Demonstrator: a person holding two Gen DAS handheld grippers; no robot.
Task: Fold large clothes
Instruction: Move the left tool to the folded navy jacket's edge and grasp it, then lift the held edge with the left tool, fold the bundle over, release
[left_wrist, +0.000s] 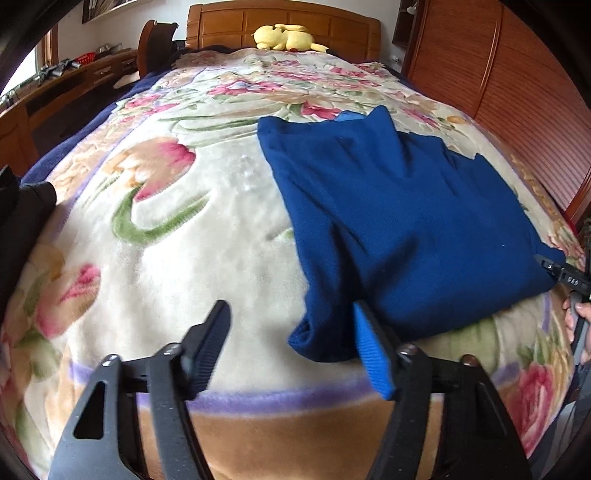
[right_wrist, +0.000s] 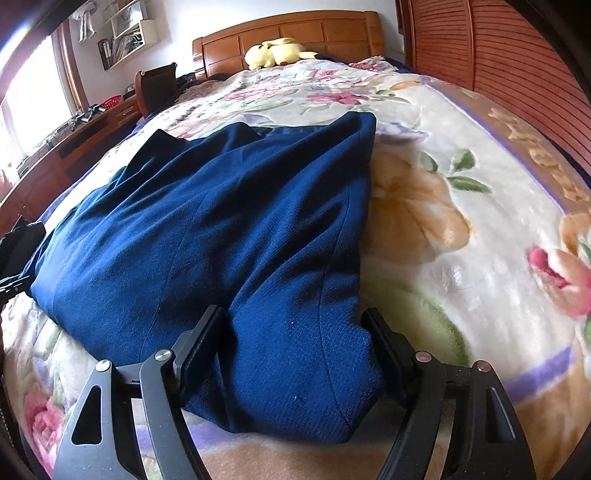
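Both grippers are hovering low over the near end of a dark blue knitted garment (right_wrist: 229, 236) lying partly folded on a cream floral plush blanket (left_wrist: 207, 229) covering the bed. Left gripper (left_wrist: 291, 343) is standing with jaws apart, the garment's near corner lying just inside its blue-padded right finger (left_wrist: 373, 354), no pad pressing cloth. Right gripper (right_wrist: 295, 332) is straddling the garment's near edge with jaws spread wide; beyond them a yellow plush toy (right_wrist: 275, 51) is lying by the wooden headboard (right_wrist: 295, 29).

One blue garment (right_wrist: 207, 236), one floral blanket (left_wrist: 166, 240), one yellow plush toy (left_wrist: 284, 37), two tools.
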